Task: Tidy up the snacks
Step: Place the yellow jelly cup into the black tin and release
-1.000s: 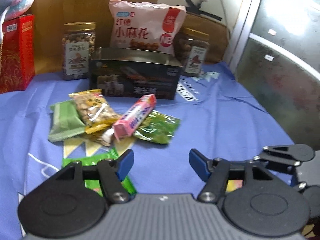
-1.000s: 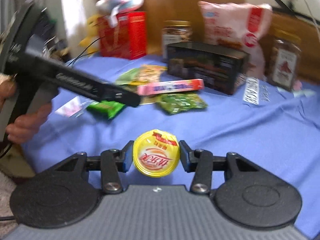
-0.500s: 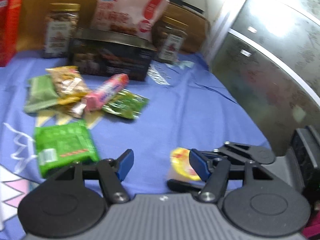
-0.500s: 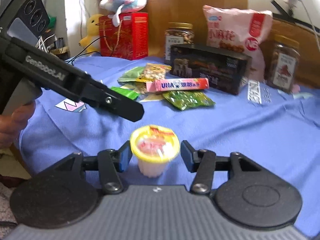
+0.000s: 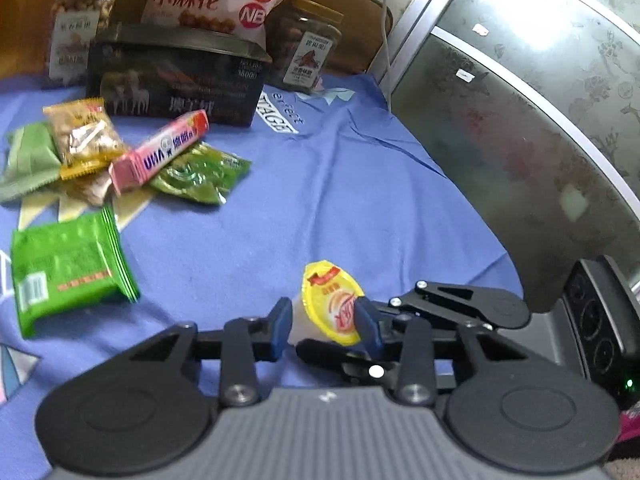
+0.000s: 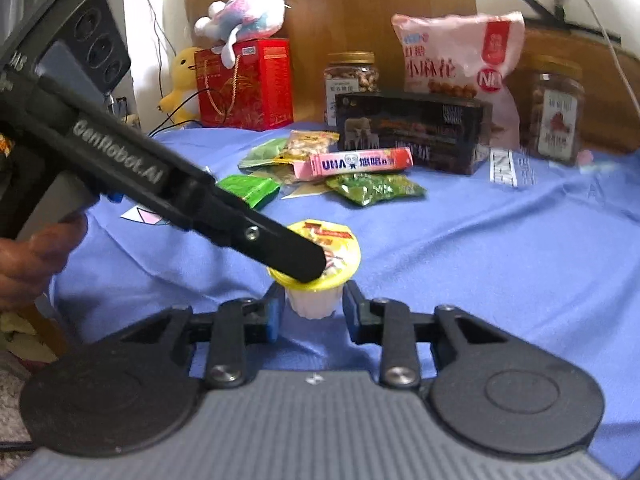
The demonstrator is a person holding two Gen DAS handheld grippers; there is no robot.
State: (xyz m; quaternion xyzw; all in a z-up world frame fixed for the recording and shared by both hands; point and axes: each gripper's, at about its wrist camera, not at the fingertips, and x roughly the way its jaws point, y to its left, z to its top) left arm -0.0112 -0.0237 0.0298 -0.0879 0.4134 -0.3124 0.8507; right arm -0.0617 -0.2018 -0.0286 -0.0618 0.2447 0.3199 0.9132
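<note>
The cup [image 6: 340, 248], yellow lid up, stands on the blue cloth [image 6: 480, 260] at the near edge, with both tools around it

The right gripper [image 6: 314, 310] comes at it from 6 o'clock in its own view. Its jaws have just been closing, with the cup's pale body between them, and the pads now sit against its sides under the lid rim; a hair of a gap at the 3 o'clock pad cannot be ruled out

The left gripper [image 5: 323, 322] reaches in from 10 o'clock in that same view, held by a hand [image 6: 36, 256], one finger lying across the lid. In its own view the jaws are drawn in narrow on the cup, the lid tipped toward the 3 o'clock pad

At 12 o'clock from the cup, well apart, lies the loose pile: a pink box [image 6: 352, 163] on top of green packs [image 6: 376, 188] and a nut pack [image 6: 310, 142]. A green pack [image 6: 250, 190] lies at 11 o'clock. A black box [image 6: 412, 132] stands just behind the pile
</note>
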